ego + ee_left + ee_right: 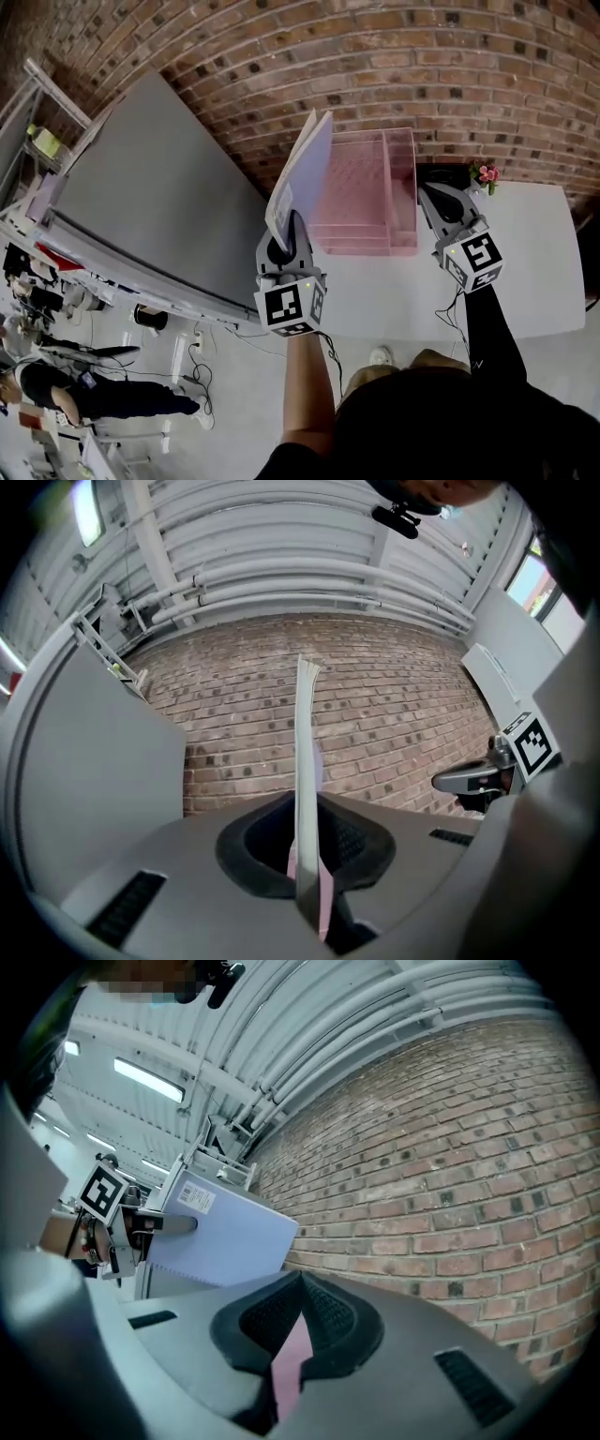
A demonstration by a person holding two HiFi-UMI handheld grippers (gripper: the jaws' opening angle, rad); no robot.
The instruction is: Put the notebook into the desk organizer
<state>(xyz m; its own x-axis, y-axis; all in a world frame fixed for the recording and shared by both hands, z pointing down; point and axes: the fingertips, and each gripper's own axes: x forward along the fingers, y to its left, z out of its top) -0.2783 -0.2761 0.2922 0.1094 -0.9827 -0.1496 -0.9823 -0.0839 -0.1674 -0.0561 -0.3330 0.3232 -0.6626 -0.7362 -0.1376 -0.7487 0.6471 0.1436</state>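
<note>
A thin lavender notebook (pixel 302 178) stands upright on its edge, with my left gripper (pixel 291 227) shut on its lower part. In the left gripper view the notebook (pixel 305 752) shows edge-on between the jaws of my left gripper (pixel 305 806). It is held just left of the pink see-through desk organizer (pixel 370 192), which stands on the white table (pixel 525 272) against the brick wall. My right gripper (pixel 429 195) is at the organizer's right side, shut, with nothing held. The right gripper view shows the notebook (pixel 220 1237) in the left gripper (pixel 141 1224), left of my right gripper (pixel 298 1283).
A large grey panel (pixel 150 206) slopes along the left of the table. A small pink flower (pixel 486 173) stands at the wall right of the organizer. The brick wall (pixel 450 84) closes off the far side. People stand on the floor at lower left.
</note>
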